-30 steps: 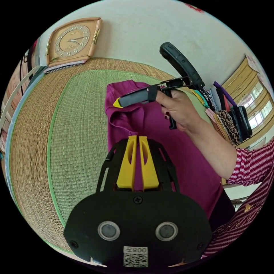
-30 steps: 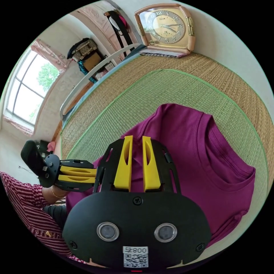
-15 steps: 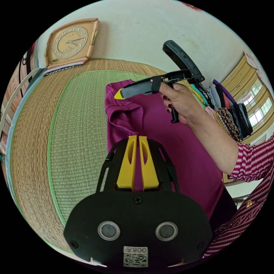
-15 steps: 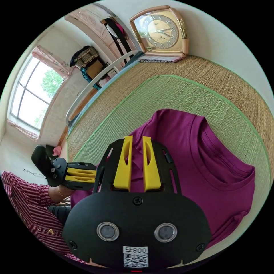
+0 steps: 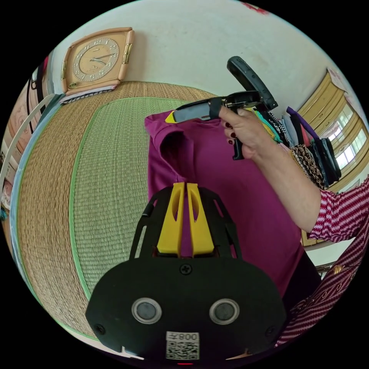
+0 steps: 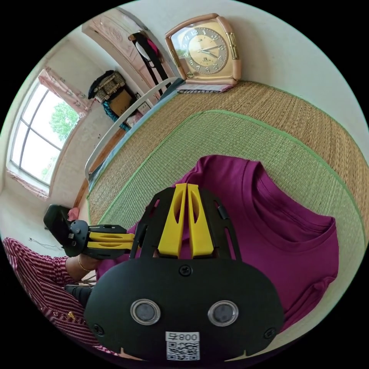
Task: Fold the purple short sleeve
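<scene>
Left hand-held gripper: jaws seen pressed together on a pinch of the purple short sleeve shirt just below the sleeve opening, as in the picture half a second ago. Garment located on the green woven mat, with its collar toward the wall clock and its hem toward the person. Right hand-held gripper: jaws now seen closed on the fabric at the shoulder, whereas a gap was visible between them half a second ago; in the left gripper view the same tool is held in the person's hand at the shirt's top edge. The sleeve, slack and rumpled one second ago, is now drawn up into an open pocket. Judged: both grips are secured along one side, so the lengthwise fold of that side can be carried inward. The far sleeve is observed lying tucked under at the opposite edge.
</scene>
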`<state>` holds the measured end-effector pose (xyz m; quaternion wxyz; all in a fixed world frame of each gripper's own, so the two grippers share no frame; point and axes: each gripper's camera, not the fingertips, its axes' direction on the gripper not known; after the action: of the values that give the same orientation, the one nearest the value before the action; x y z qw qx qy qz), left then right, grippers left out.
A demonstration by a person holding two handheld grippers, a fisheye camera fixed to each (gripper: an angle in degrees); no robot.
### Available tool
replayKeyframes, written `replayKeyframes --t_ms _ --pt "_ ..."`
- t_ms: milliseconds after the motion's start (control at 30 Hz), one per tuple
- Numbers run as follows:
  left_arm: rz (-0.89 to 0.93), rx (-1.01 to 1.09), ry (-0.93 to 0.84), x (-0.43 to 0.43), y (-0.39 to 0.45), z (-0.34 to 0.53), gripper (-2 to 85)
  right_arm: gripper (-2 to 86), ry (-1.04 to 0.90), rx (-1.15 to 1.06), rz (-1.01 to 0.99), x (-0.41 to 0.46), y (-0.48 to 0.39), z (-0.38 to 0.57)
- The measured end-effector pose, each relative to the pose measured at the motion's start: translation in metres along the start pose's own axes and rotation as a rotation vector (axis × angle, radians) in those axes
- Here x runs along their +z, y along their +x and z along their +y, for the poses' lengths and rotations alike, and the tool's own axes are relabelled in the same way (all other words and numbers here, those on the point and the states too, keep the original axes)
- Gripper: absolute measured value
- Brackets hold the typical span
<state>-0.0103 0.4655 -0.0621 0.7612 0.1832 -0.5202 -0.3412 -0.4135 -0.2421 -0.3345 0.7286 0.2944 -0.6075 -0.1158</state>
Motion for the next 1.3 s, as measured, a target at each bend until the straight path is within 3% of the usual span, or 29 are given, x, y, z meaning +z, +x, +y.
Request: replayKeyframes --t_ms 233,567,733,867,1167,1300 --pt "0.023 0.024 -0.028 0.005 0.0 0.01 1.3 0.2 -0.022 0.128 -0.074 -0.007 0.07 0.02" --pt "0.062 -0.015 -0.016 0.008 -0.008 0.025 3.9 1.2 0.1 0.117 -0.022 -0.038 0.066 0.055" --pt "0.031 0.027 -0.043 0.013 0.005 0.03 5.3 5.9 -0.005 0.112 -0.042 -0.009 0.076 0.051" --pt "-0.058 0.047 -0.059 0.016 0.013 0.036 2.3 2.8 -0.039 0.122 -0.067 0.003 0.085 0.049" --pt "-0.209 -0.04 0.16 -0.049 -0.002 0.06 0.8 0.6 0.029 0.032 -0.237 0.0 0.074 -0.01" --pt "-0.191 -0.059 0.162 -0.052 -0.006 0.07 0.8 2.0 0.049 -0.01 -0.244 -0.015 0.074 -0.015"
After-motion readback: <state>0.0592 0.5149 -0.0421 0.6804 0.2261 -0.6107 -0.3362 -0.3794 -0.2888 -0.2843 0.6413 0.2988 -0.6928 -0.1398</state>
